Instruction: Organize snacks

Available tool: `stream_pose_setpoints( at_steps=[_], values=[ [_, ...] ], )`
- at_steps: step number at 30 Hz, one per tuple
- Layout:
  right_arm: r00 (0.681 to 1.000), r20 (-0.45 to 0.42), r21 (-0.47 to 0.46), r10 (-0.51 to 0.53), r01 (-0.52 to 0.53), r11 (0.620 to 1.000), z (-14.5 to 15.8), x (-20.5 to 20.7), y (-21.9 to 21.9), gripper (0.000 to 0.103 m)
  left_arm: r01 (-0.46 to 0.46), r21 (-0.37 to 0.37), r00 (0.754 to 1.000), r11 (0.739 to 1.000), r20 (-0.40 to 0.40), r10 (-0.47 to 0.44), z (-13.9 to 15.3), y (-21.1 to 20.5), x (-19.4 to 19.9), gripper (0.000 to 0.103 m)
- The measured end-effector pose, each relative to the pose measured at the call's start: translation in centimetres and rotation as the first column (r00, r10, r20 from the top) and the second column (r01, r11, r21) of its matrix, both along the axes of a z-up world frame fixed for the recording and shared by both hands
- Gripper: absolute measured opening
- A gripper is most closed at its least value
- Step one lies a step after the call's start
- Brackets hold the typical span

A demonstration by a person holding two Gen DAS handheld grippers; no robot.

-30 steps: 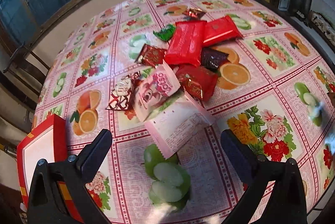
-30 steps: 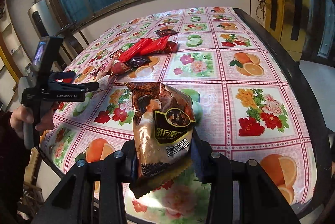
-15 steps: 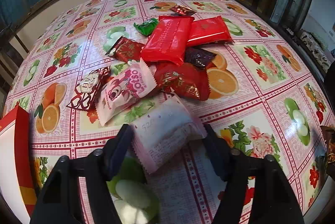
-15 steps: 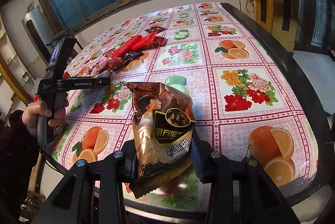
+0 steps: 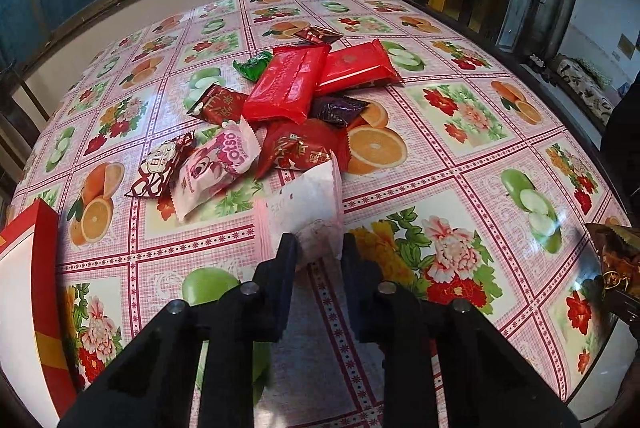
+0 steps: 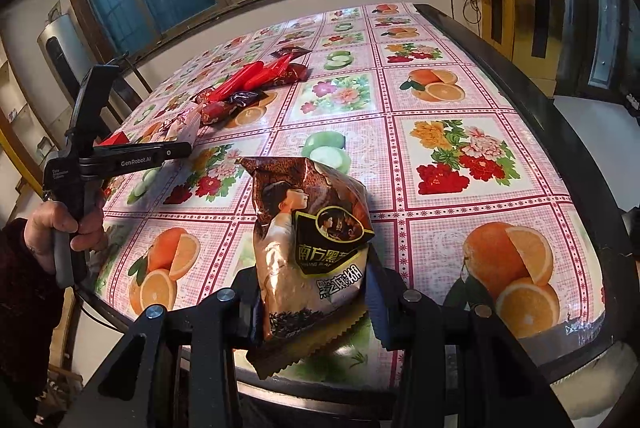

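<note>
A: As both grippers already hold a packet each, sorting has only begun. Nothing visibly sits in the red-and-white box [image 5: 28,292] at the table's left edge, though only one side panel shows.

B: Left side first?

A: Left gripper [image 5: 318,248] has its jaws pinched together on the near end of the white-pink sachet [image 5: 304,203], just in front of the pile's near side. Sachet is thin, matte, crimped at the edges, with its far end tipped up. Looks limp, so it will likely droop once lifted.

B: And the pile?

A: Loose heap toward the middle of the table [image 5: 460,163]. Left to right: brown-white wrapper [image 5: 162,163], pink pouch [image 5: 216,169], glossy red packet [image 5: 302,147], long red pack [image 5: 288,83] with a second red pack [image 5: 358,65] beside it. Small green, purple and dark wrappers sit at the far side. All crinkly foil or film, all still unsorted.

B: Right side?

A: Right gripper [image 6: 316,296] has its jaws clamped on the lower part of the brown pouch [image 6: 310,240], held upright above the near edge. Puffy, shiny film with a zigzag bottom seam. The oilcloth is slick, fruit-and-flower checks.
</note>
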State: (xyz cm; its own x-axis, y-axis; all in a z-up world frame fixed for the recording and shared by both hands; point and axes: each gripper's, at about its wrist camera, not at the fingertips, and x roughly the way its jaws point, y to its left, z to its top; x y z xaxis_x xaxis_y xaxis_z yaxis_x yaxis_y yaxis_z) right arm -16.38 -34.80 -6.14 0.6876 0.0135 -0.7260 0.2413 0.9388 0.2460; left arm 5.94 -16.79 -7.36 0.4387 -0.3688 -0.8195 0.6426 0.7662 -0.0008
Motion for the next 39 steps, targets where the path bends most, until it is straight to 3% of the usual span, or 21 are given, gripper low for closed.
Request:
stream_pose_setpoints(
  at_steps=[5,9,17,19,22,27,29,31,32,34,37,39],
  values=[
    [1.000,0.017,0.006,-0.011,0.011,1.000,-0.1,-1.3,-0.7,0.044,0.004,-0.041,1.000,0.999,-0.027,-0.005,0.2,0.9,-0.5,0.017],
    [0.999,0.035,0.012,-0.016,0.016,1.000,-0.1,-1.9,-1.1,0.044,0.002,-0.100,0.999,0.995,-0.041,-0.006,1.3,2.7,-1.4,0.002],
    [0.999,0.046,0.004,-0.002,0.002,1.000,-0.3,-1.4,-0.4,0.044,-0.048,-0.158,0.999,0.986,-0.024,0.045,3.1,7.5,-2.2,0.002],
    [0.999,0.050,0.000,0.000,0.000,1.000,-0.4,-1.4,-0.3,0.044,-0.047,-0.131,0.999,0.990,0.011,0.049,3.8,7.5,-2.2,0.003],
    [0.998,0.055,0.015,-0.008,0.007,1.000,-0.4,-1.4,-0.6,0.044,-0.028,-0.159,0.999,0.987,0.024,0.032,4.9,7.6,-1.9,0.002],
    [0.999,0.054,0.015,-0.004,0.003,1.000,-0.4,-1.5,-0.7,0.044,-0.019,-0.078,0.997,0.997,0.076,0.025,4.9,7.8,-2.4,0.002],
    [0.998,0.056,0.017,-0.003,0.002,1.000,-0.4,-1.5,-0.8,0.044,0.032,-0.059,0.994,0.998,0.102,-0.026,4.9,7.8,-3.1,0.015],
    [0.998,0.058,0.018,-0.009,0.007,1.000,-0.4,-1.6,-0.8,0.044,0.033,-0.009,0.989,0.999,0.146,-0.031,4.8,7.4,-3.1,0.078],
    [0.998,0.058,0.019,-0.011,0.009,1.000,-0.4,-1.6,-0.8,0.044,0.034,0.019,0.984,0.999,0.173,-0.037,4.8,7.2,-3.0,0.088],
    [0.998,0.058,0.016,-0.012,0.011,1.000,-0.4,-1.6,-0.7,0.044,0.022,0.066,0.984,0.998,0.175,-0.033,4.5,6.9,-1.8,0.092],
    [0.998,0.064,0.019,-0.007,0.006,1.000,-0.4,-1.7,-0.8,0.044,-0.030,0.058,0.999,0.998,0.044,0.027,3.7,6.6,0.8,0.092],
    [0.998,0.068,0.028,-0.016,0.014,1.000,-0.4,-1.7,-1.0,0.044,-0.122,0.097,0.992,0.988,-0.014,0.124,2.8,5.9,2.0,0.092]
  ],
)
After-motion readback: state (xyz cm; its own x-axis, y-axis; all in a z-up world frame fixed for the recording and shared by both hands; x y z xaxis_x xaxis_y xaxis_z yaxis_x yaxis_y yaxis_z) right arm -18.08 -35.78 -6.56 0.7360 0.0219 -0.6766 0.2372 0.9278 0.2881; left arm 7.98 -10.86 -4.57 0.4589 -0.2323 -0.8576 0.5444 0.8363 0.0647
